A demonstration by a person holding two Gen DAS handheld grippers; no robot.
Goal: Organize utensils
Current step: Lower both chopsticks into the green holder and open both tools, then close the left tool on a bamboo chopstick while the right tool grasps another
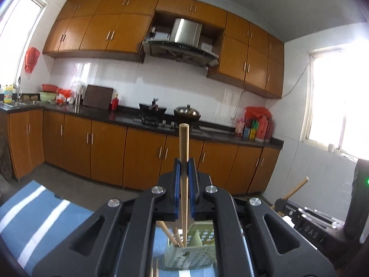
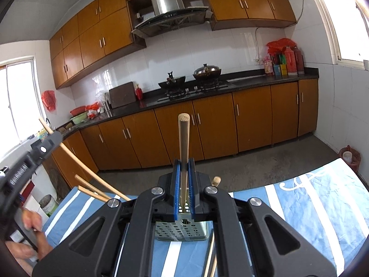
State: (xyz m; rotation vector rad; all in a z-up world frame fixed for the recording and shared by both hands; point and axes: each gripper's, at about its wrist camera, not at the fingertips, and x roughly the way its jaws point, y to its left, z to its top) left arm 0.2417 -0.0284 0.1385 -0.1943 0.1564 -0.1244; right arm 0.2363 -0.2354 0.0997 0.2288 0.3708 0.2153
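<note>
My left gripper (image 1: 184, 165) is shut on a wooden chopstick (image 1: 184, 143) held upright; its lower end reaches down into a pale green perforated utensil holder (image 1: 191, 257) that has other chopsticks leaning in it. My right gripper (image 2: 183, 165) is shut on a second wooden chopstick (image 2: 183, 143), upright, its lower end in the same holder (image 2: 178, 232). In the right wrist view the left gripper (image 2: 49, 142) shows at the left with its chopstick (image 2: 76, 161) slanting down. The right gripper body (image 1: 306, 219) shows at the right of the left wrist view.
The holder stands on a blue and white striped cloth (image 2: 311, 207). More chopsticks (image 2: 211, 258) lie on the cloth under my right gripper. Beyond the table are a grey floor (image 2: 265, 164), brown kitchen cabinets (image 1: 108, 147) and a dark countertop with pans (image 2: 203, 85).
</note>
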